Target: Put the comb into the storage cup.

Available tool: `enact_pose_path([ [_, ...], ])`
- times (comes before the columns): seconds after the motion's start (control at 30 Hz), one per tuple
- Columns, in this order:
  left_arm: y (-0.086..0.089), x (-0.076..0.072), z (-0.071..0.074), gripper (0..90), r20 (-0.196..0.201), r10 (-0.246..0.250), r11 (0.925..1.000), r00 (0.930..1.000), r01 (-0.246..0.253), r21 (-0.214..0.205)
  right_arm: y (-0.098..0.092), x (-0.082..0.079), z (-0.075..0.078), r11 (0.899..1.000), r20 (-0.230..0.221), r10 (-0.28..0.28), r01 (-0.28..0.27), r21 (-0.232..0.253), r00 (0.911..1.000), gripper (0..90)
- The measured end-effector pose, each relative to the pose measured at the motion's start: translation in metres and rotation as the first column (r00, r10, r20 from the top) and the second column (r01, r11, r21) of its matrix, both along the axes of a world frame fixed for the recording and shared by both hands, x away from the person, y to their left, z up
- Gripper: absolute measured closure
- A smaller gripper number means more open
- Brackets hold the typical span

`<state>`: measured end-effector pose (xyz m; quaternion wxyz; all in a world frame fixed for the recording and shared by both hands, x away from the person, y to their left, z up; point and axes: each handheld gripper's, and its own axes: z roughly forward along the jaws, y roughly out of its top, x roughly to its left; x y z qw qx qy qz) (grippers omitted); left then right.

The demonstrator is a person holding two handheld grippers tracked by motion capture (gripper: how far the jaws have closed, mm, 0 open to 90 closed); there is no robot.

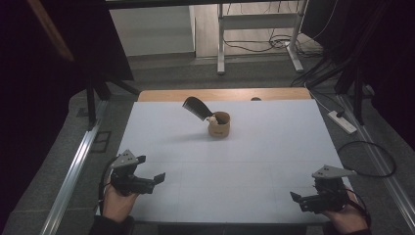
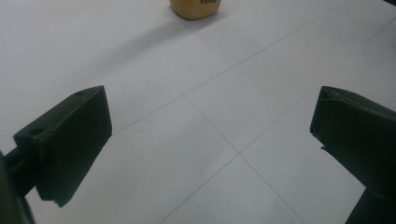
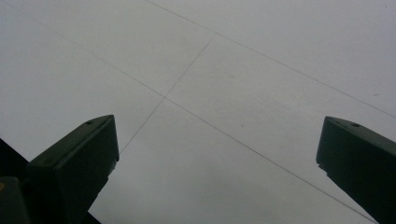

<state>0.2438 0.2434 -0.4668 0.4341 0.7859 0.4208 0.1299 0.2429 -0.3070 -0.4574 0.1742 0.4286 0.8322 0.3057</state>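
A tan cup (image 1: 219, 126) stands upright on the white table (image 1: 274, 147), a little behind its middle. A black flat comb-like object (image 1: 196, 107) leans out of the cup up to the left, with something small and pale at the rim beside it. My left gripper (image 1: 150, 169) is held low at the front left, open, with nothing between its jaws. In the left gripper view (image 2: 212, 112) the jaws stand wide apart over bare table, and the cup's base (image 2: 195, 8) is far ahead at the top edge. My right gripper (image 1: 301, 200) hovers at the front right, open and empty (image 3: 217, 135).
A wooden strip (image 1: 225, 94) runs along the table's far edge. On the floor lie a white power strip (image 1: 342, 121) and cables (image 1: 372, 161) to the right, and a metal rail (image 1: 73, 171) to the left. Desk legs (image 1: 221, 44) stand behind the table.
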Motion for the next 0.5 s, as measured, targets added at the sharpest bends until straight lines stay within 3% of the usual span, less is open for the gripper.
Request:
enact_pose_path([
  [0.5,0.010,-0.016,-0.003,0.0,-0.011,0.027,0.9996,0.9996,-0.027,0.009,0.000,0.000,0.000,1.000,0.001,-0.003,0.003,-0.004,1.0000,0.0],
])
